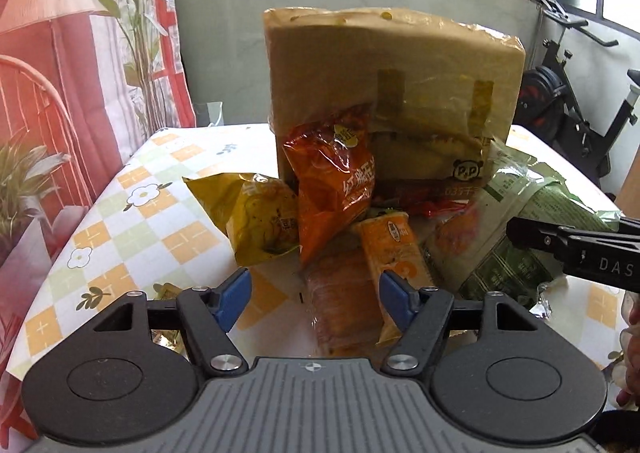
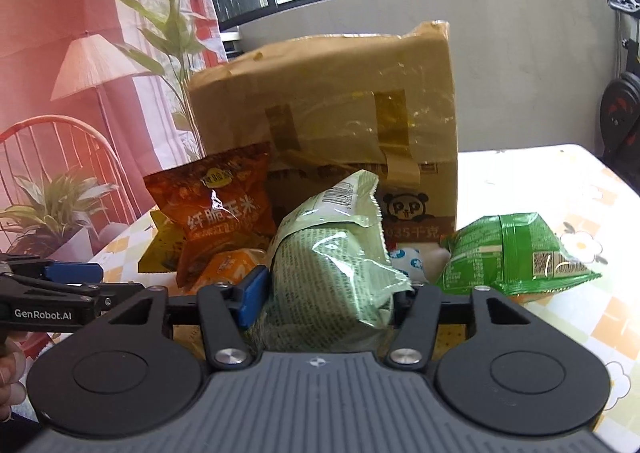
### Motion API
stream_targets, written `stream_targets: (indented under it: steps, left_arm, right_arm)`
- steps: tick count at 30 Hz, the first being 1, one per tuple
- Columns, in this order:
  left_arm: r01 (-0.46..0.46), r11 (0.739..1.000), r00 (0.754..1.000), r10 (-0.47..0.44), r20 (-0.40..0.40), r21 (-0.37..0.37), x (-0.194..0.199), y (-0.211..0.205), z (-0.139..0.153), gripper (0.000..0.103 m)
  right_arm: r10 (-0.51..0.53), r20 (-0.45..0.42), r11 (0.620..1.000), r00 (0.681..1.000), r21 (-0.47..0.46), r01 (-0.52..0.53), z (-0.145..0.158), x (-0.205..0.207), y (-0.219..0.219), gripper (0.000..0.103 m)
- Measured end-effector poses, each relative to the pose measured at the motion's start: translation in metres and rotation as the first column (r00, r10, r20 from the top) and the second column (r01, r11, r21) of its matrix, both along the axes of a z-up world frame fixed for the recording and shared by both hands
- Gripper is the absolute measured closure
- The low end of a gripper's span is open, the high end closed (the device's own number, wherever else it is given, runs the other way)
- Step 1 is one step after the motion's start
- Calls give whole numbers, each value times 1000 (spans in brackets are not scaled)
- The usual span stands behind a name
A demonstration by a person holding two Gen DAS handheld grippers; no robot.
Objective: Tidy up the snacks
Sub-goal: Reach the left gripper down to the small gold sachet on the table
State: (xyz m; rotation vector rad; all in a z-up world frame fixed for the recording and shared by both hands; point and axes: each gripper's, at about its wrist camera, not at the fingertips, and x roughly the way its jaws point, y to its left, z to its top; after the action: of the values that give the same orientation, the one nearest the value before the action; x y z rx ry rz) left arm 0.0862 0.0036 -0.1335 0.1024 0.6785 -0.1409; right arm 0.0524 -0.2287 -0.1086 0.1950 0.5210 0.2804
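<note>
A taped cardboard box [image 1: 376, 93] is standing on the checked, flower-printed tablecloth [image 1: 132, 221], its panda logo reading "P&P" with "035千克" beneath (plainer in the right wrist view). Leaning against it is a red-orange bag [image 1: 332, 181] printed "纤脆玉米", with a yellow bag [image 1: 256, 217] just beside it.

The left gripper [image 1: 315, 289] is holding its blue pads spread, not pressing anything; a clear-wrapped orange snack [image 1: 340, 305] and a small orange packet [image 1: 396, 249] are lying between and just beyond them. The right gripper [image 2: 328, 293] is pinching a pale green bag [image 2: 328, 265] covered in small print with a barcode on its upper flap; its left pad [image 2: 252, 297] is touching the wrapper, while the right pad is hidden behind it.

Only the right wrist view is showing a bright green packet [image 2: 516, 253] with a QR code lying apart to the right, and "GenRobot.AI" on the other gripper's arm; the left wrist view is showing "DAS" on its counterpart. A lamp and plants are standing behind.
</note>
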Motion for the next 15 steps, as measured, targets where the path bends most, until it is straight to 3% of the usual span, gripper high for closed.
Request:
stream_targets:
  steps: [10,15]
  left_arm:
    - [-101,994,994,102,25,-42,0,25,17,35]
    - [-101,995,993,101,60,-11,4,42,27,35]
  right_arm:
    - [-33,39,999,999,23,32,8,-8,-6,49]
    - [-23,45,1000,999,16,22,10,-9,-3,49]
